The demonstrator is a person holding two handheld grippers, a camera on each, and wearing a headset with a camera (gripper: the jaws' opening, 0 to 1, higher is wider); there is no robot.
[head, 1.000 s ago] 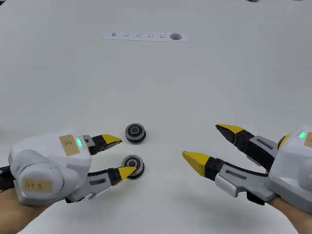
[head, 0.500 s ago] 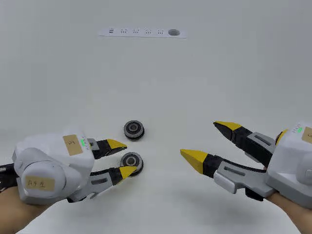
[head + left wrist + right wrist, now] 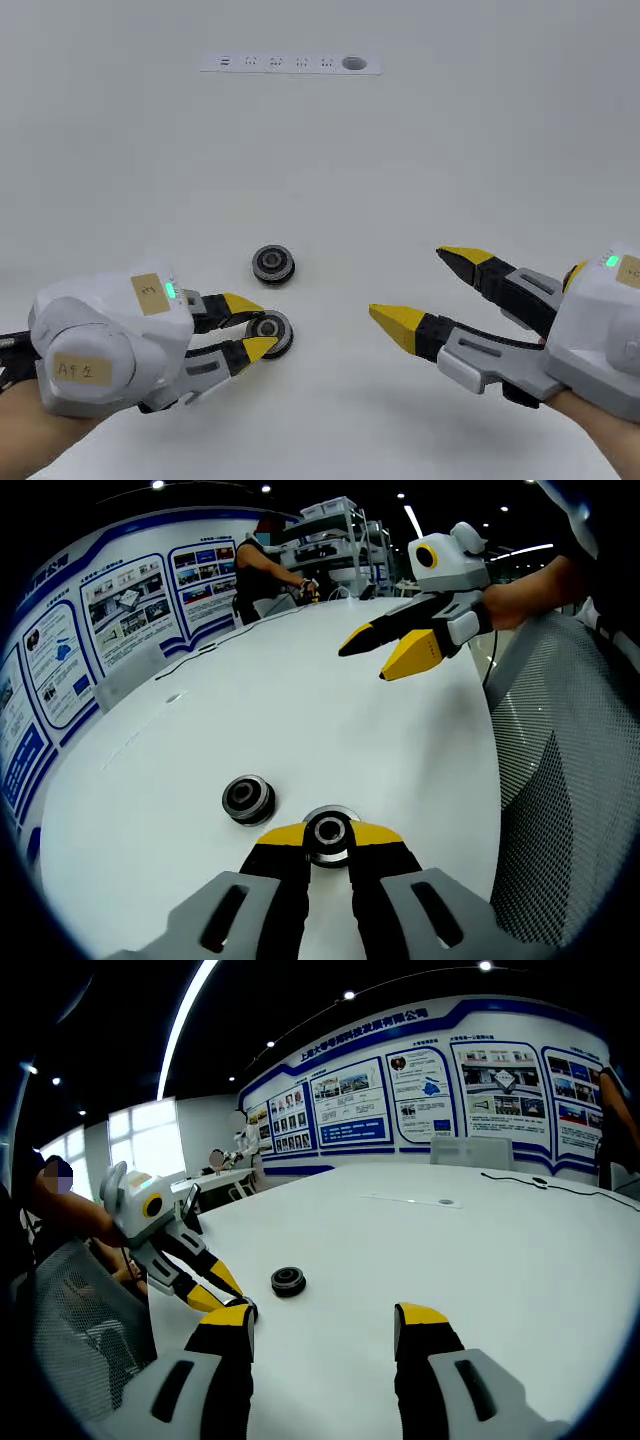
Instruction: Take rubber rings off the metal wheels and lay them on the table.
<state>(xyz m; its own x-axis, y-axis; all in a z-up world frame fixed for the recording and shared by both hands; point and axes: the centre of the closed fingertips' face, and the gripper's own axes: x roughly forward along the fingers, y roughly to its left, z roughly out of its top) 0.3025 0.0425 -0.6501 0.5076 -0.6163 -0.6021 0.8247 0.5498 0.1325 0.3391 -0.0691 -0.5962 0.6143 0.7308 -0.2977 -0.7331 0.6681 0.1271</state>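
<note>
- Plainly, the step in hand is the first grasp: the left gripper [image 3: 261,325] is set about the near wheel [image 3: 274,332] on the table [image 3: 420,170], and no ring lies loose on the table yet.
- Its jaws stand narrowly apart, one yellow tip on each side of that wheel. In the left gripper view the tips sit against or just beside the rim, but I cannot tell whether they truly pinch it.
- The near wheel lies flat, right between the tips, at 3 o'clock from the left gripper's body.
- The far wheel [image 3: 273,264] lies flat at 12 o'clock from the near one, close by but apart, untouched.
- The right gripper [image 3: 408,282] hovers at 3 o'clock from the near wheel, well apart, jaws spread wide and holding nothing.
- Next, I judge, the left must steady the hub while the right comes across to catch the rubber ring [image 3: 330,811] and peel it off. A thin band seated in a groove calls for a fine tip under its edge.
</note>
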